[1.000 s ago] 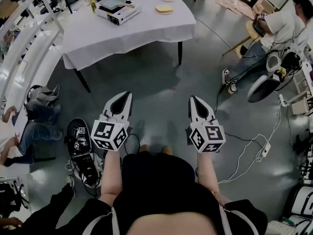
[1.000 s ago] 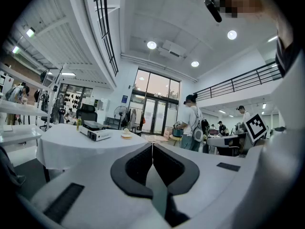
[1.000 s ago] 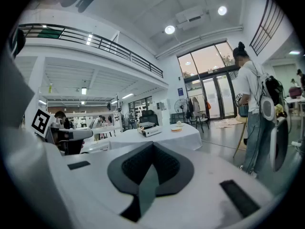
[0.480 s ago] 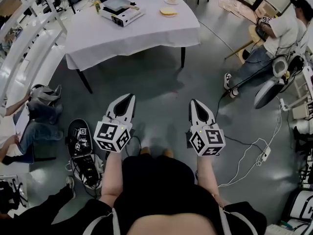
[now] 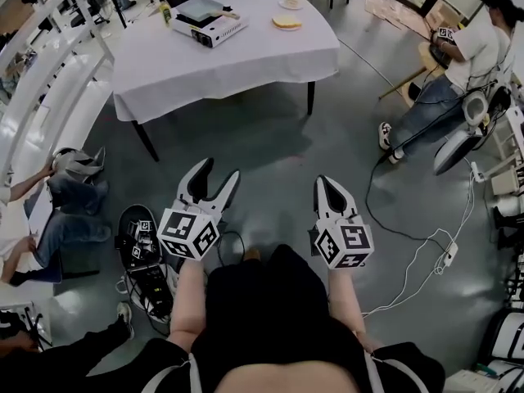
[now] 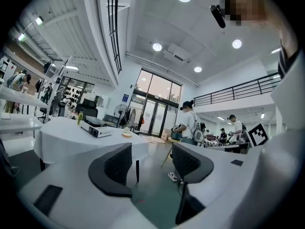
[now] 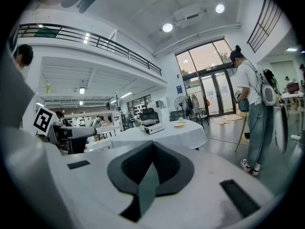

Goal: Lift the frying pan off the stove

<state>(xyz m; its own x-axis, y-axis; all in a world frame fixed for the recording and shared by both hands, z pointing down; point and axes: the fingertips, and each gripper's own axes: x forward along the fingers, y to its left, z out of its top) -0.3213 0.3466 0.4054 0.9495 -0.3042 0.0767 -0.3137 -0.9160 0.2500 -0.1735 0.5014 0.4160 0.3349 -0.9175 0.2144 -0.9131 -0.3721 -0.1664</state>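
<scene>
Frying pan (image 5: 201,8) sits on a small white portable stove (image 5: 211,28) at the far-left part of the worktop (image 5: 246,64), which wears a white cloth. Pan's handle sticks out toward the right. Also on the cloth: a plate w/ pale round food (image 5: 286,23) right of the stove, and a small yellow-capped bottle (image 5: 166,11) left of it.

Both grippers are well apart from the worktop, held low over the grey floor (image 5: 270,137) in front of the person's body, side by side, pointing fwd.

Left hand-held gripper (image 5: 211,188): jaws wide apart and opening, dark ribbed pads facing each other. Nothing btwn them, only floor and the far worktop seen through the gap in the left gripper view. Marker cube (image 5: 187,234) sits at its back end.

Right hand-held gripper (image 5: 330,188): jaws closed tip to tip, pads meeting in the right gripper view, nothing pinched. It has its own marker cube (image 5: 342,246).

White cable (image 5: 409,256) trails across the floor on the right. A seated person (image 5: 467,47) is at the upper right, away from the worktop.
</scene>
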